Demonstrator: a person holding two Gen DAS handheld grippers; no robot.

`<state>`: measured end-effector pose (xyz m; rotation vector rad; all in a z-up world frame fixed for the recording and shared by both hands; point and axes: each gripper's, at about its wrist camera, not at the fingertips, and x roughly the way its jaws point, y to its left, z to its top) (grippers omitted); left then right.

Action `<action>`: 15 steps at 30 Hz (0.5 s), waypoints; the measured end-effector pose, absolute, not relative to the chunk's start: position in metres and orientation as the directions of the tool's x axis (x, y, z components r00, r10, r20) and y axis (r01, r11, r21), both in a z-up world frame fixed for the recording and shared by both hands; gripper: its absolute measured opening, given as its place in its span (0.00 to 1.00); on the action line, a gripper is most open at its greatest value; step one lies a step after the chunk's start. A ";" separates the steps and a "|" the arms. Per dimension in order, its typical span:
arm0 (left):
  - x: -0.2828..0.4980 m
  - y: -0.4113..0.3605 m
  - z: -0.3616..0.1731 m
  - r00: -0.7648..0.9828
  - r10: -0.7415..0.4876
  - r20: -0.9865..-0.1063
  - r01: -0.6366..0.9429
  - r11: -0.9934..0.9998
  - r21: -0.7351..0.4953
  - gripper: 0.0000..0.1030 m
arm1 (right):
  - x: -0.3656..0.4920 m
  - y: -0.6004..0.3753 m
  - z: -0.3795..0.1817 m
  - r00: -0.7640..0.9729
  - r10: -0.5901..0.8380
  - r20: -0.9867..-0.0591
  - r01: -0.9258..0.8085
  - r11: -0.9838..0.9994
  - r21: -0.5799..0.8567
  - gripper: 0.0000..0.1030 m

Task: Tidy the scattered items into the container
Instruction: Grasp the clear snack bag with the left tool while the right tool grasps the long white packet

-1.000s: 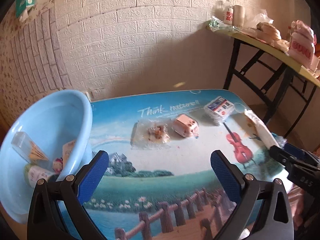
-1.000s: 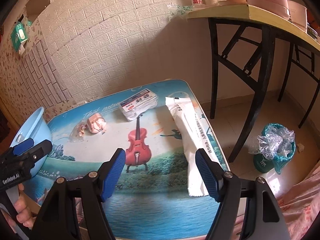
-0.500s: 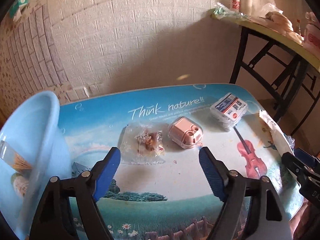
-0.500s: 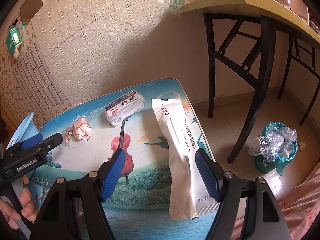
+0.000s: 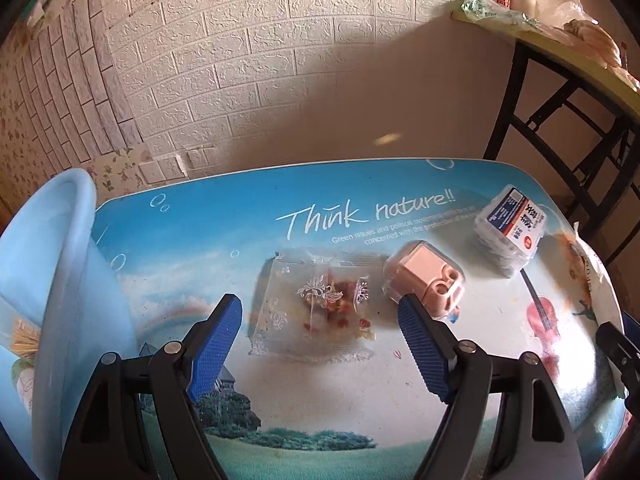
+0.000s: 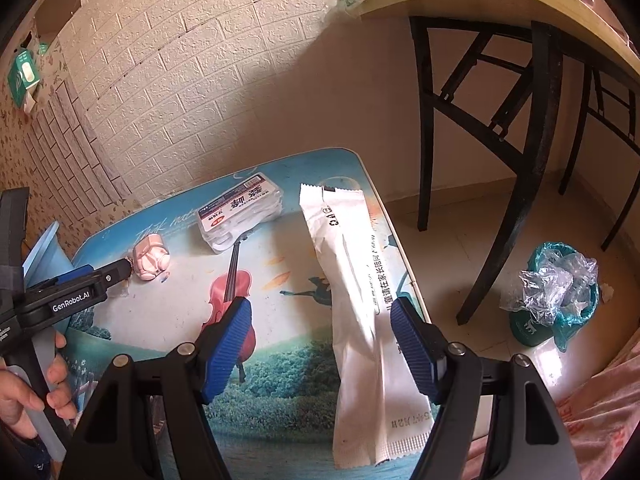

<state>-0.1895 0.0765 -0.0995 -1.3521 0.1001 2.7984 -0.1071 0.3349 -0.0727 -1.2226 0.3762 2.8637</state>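
Observation:
My left gripper is open, its blue pads on either side of a clear snack bag lying flat on the printed table. A pink earbud case lies just right of the bag, and a white floss-pick box further right. The light blue basin stands at the left and holds a few packets. My right gripper is open above a long white packet near the table's right edge. The left gripper also shows in the right wrist view, next to the pink case.
The small table is printed with a landscape and a violin. A brick-pattern wall stands behind it. A yellow-topped table with black legs stands to the right, and a green bin with plastic sits on the floor.
My left gripper moved forward and right, away from the basin and down onto the clear snack bag. My right gripper moved right and closer over the long white packet. Both stayed open.

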 end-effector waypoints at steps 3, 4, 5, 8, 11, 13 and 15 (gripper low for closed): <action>-0.194 0.074 -0.103 -0.610 0.000 -0.793 -0.059 -0.997 0.046 0.77 | -0.110 0.335 -0.074 -0.693 -0.080 -0.716 -0.105 -0.972 0.210 0.72; -0.195 0.073 -0.105 -0.602 0.002 -0.799 -0.061 -0.997 0.043 0.77 | -0.111 0.335 -0.074 -0.692 -0.080 -0.717 -0.106 -0.972 0.211 0.72; -0.198 0.071 -0.107 -0.588 0.008 -0.809 -0.061 -0.998 0.035 0.77 | -0.112 0.335 -0.075 -0.691 -0.080 -0.718 -0.107 -0.972 0.211 0.72; -0.203 0.067 -0.107 -0.578 0.021 -0.816 -0.054 -0.998 0.013 0.77 | -0.114 0.334 -0.075 -0.689 -0.080 -0.720 -0.105 -0.972 0.209 0.72; -0.208 0.066 -0.107 -0.576 0.029 -0.817 -0.061 -0.998 0.008 0.77 | -0.116 0.333 -0.075 -0.687 -0.077 -0.723 -0.103 -0.974 0.202 0.72; -0.213 0.068 -0.107 -0.578 0.028 -0.816 -0.066 -0.998 0.012 0.77 | -0.118 0.332 -0.075 -0.685 -0.076 -0.724 -0.101 -0.975 0.198 0.72; -0.216 0.071 -0.107 -0.581 0.022 -0.813 -0.073 -0.997 0.025 0.77 | -0.120 0.331 -0.074 -0.686 -0.074 -0.724 -0.101 -0.975 0.196 0.72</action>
